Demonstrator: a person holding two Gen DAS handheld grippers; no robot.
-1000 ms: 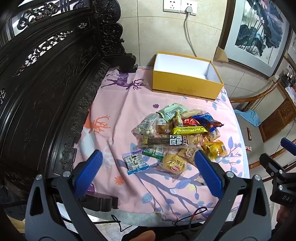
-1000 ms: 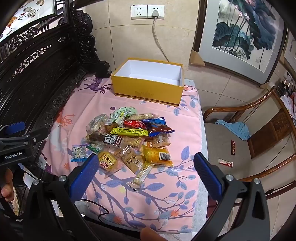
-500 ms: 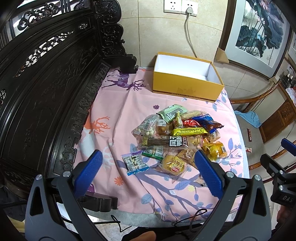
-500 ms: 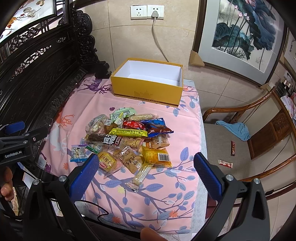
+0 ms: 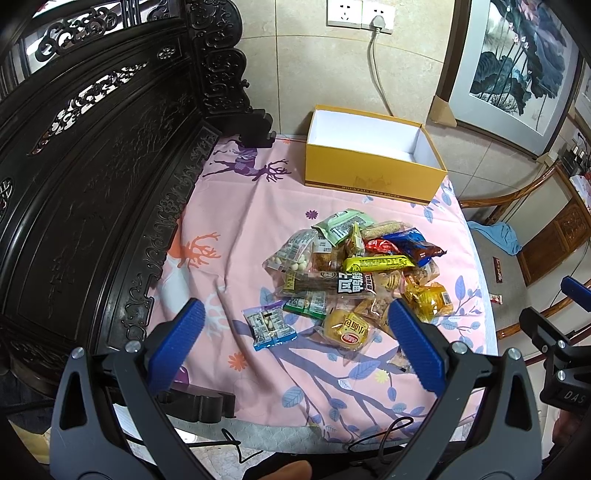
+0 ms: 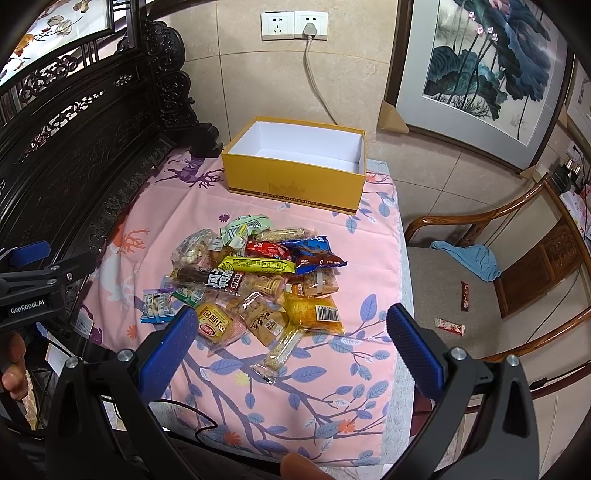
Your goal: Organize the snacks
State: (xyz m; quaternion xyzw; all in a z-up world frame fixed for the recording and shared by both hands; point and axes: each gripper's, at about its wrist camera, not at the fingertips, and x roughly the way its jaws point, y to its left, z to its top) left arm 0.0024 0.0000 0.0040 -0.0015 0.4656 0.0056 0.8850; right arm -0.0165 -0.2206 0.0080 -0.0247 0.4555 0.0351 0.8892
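Still, both hand-held grippers, left (image 5: pixel 293 343) and right (image 6: pixel 291 345), hover spread apart above the unmoved snacks (image 6: pixel 258 280).

A home living room: carved dark wooden furniture (image 5: pixel 110 155), a framed lotus painting (image 6: pixel 491 62), wall sockets (image 6: pixel 294 25), and a wooden armchair (image 6: pixel 509 258).

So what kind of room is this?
Probably a living room at home: a carved dark wooden bench, a framed lotus painting against the wall, and a wooden armchair beside the cloth-covered table.
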